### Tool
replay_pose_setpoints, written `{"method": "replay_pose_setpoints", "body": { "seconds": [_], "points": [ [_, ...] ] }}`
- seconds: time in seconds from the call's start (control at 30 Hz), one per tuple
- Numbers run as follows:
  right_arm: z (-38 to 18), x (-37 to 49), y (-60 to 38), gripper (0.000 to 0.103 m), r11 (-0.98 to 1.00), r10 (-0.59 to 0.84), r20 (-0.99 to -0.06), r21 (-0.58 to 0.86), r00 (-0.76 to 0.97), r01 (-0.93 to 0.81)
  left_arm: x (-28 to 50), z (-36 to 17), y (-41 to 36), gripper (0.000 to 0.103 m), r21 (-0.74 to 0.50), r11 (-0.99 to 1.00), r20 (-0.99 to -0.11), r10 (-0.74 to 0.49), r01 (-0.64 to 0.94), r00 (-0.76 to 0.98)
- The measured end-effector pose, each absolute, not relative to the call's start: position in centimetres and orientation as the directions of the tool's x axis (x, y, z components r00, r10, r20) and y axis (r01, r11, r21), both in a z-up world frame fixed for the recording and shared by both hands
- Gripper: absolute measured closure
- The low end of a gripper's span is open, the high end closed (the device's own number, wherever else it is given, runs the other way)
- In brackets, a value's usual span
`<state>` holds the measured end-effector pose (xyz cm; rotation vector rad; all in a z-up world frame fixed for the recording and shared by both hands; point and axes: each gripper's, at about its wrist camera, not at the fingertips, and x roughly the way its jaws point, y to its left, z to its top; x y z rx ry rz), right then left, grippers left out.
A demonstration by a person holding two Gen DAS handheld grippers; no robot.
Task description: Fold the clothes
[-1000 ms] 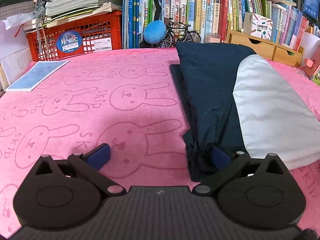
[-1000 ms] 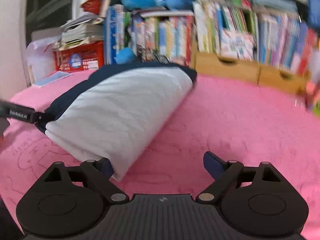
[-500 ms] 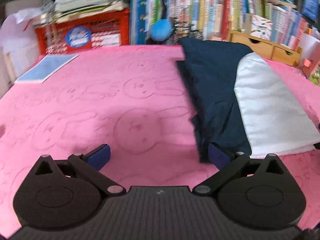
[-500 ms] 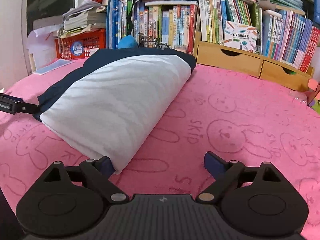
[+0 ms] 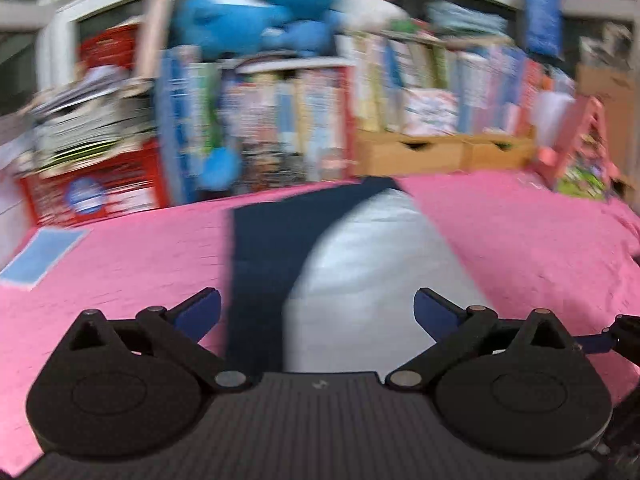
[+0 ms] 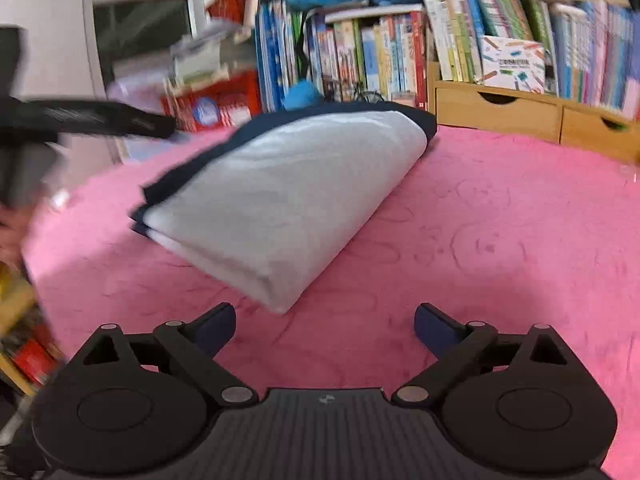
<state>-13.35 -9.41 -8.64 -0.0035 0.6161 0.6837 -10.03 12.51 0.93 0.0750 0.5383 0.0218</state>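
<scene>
While the right tool [image 6: 325, 326] opens empty, angled downward, the left tool [image 5: 316, 310] gapes above the folded garment [image 5: 360, 264].

**No legible writing in either view**

Print is present but unreadable — the book spines [image 6: 384, 60] on the shelf, the round blue sticker on the red crate [image 6: 206, 110] and the white box with coloured pencil drawings [image 6: 514, 66] all carry marks too blurred or small to make out. The left wrist view is smeared throughout.
</scene>
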Motion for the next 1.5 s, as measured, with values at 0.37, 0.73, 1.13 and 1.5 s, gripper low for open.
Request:
{"method": "replay_pose_setpoints", "body": {
  "seconds": [0.37, 0.73, 1.13, 1.5],
  "points": [
    [-5.2, -6.9, -14.1, 0.000, 0.776, 0.620, -0.470, 0.486, 0.628, -0.402, -6.6, -6.3, 11.7, 0.000, 0.057, 0.997, -0.632, -0.006, 0.055, 0.775],
    [-5.3, 4.1, -1.7, 0.041, 0.845, 0.513, -0.690, 0.300, 0.511, -0.443, -7.0, -6.8, 11.8, 0.000, 0.062, 0.995, -0.636, -0.019, 0.076, 0.771],
    [-6.4, 18.6, -1.8, 0.051, 0.819, 0.558, -0.676, 0.540, 0.482, -0.192, -7.1, -7.2, 12.2, 0.000, 0.035, 0.995, -0.639, -0.053, 0.098, 0.767],
    [-8.5, 25.4, -0.2, 0.091, 0.863, 0.480, -0.627, 0.463, 0.614, -0.202, -7.1, -7.3, 12.2, 0.000, 0.025, 0.995, -0.639, -0.062, 0.100, 0.767]
  ]
}}
